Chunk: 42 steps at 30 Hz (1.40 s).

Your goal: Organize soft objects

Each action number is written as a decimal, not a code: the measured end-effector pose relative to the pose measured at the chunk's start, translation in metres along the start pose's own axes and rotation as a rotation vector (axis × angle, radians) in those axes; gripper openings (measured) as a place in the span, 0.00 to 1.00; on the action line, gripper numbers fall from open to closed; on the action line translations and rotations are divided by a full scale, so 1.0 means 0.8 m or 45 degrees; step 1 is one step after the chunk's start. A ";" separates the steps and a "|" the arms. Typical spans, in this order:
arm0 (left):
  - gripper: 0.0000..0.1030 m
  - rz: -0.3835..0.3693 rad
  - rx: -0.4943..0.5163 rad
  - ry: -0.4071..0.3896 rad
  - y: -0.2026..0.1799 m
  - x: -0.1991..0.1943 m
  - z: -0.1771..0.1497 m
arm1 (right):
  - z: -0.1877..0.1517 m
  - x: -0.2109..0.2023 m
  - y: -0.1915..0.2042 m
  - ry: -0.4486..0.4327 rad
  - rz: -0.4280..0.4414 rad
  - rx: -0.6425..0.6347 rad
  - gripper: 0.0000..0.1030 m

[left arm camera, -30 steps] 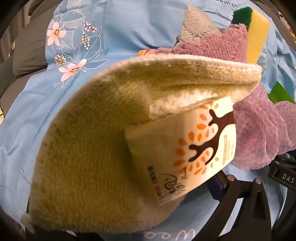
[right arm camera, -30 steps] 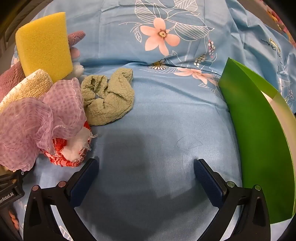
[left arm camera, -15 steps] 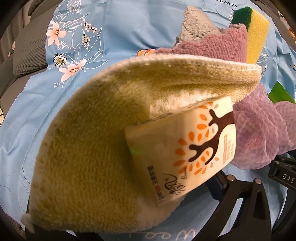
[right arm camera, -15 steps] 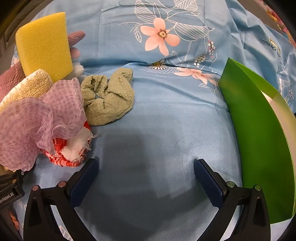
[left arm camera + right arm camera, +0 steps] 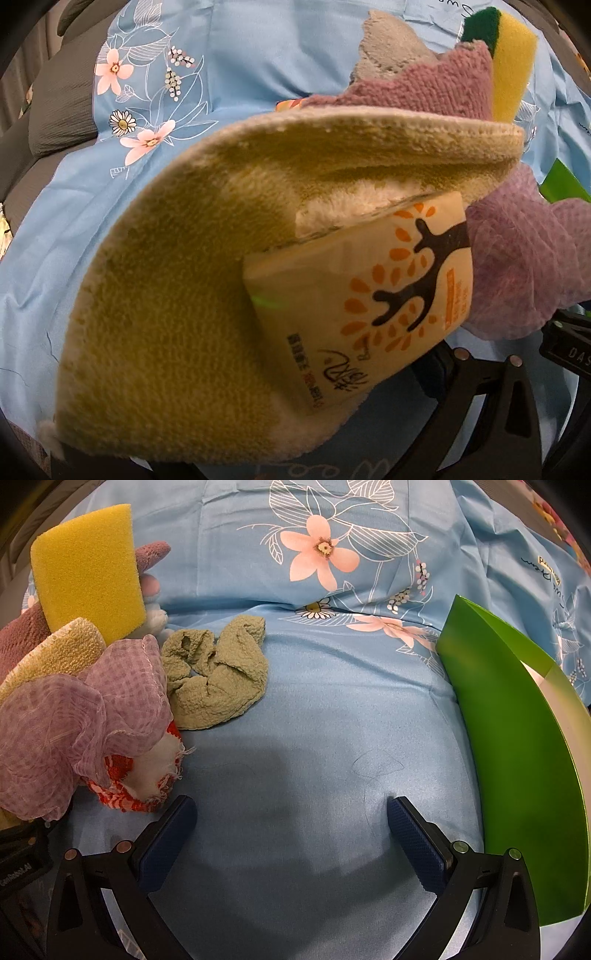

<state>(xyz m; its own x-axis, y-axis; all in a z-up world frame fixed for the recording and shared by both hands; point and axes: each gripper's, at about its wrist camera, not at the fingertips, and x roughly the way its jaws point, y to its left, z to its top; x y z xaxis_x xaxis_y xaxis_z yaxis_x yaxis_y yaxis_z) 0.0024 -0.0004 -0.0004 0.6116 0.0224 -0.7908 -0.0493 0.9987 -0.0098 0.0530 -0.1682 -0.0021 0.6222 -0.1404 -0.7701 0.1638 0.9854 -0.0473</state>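
Note:
In the left wrist view a yellow-beige towel [image 5: 177,295] fills the frame, folded around a tissue pack [image 5: 373,291] with an orange tree print. My left gripper is mostly hidden under them; only its right finger [image 5: 436,373] shows, so its state is unclear. Behind lie a mauve cloth [image 5: 417,88], a grey cloth [image 5: 391,51], a yellow sponge [image 5: 513,85] and purple mesh fabric [image 5: 524,266]. My right gripper [image 5: 291,823] is open and empty over the blue sheet [image 5: 332,709]. A crumpled green cloth [image 5: 218,675] lies ahead of it to the left.
In the right wrist view a pile at the left holds the yellow sponge [image 5: 88,576], purple mesh [image 5: 81,716], a red-white rag [image 5: 140,775] and the towel edge [image 5: 55,653]. A green box [image 5: 517,760] stands at the right. Grey cushion [image 5: 51,110] borders the sheet.

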 end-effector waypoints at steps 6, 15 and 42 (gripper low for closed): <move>0.99 -0.023 -0.017 0.006 0.003 -0.002 0.001 | 0.000 0.000 0.000 0.000 0.000 0.000 1.00; 0.99 -0.031 -0.015 0.005 0.003 -0.002 0.001 | 0.000 0.000 0.000 0.001 0.000 0.000 1.00; 0.99 -0.153 -0.047 -0.016 0.043 -0.042 -0.026 | -0.004 -0.006 0.006 0.004 0.003 -0.012 1.00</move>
<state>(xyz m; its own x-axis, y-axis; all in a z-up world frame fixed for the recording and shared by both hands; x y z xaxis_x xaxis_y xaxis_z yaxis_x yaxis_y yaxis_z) -0.0362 0.0319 0.0129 0.6247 -0.0965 -0.7749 -0.0040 0.9919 -0.1268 0.0485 -0.1624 -0.0002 0.6203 -0.1379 -0.7721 0.1553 0.9865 -0.0514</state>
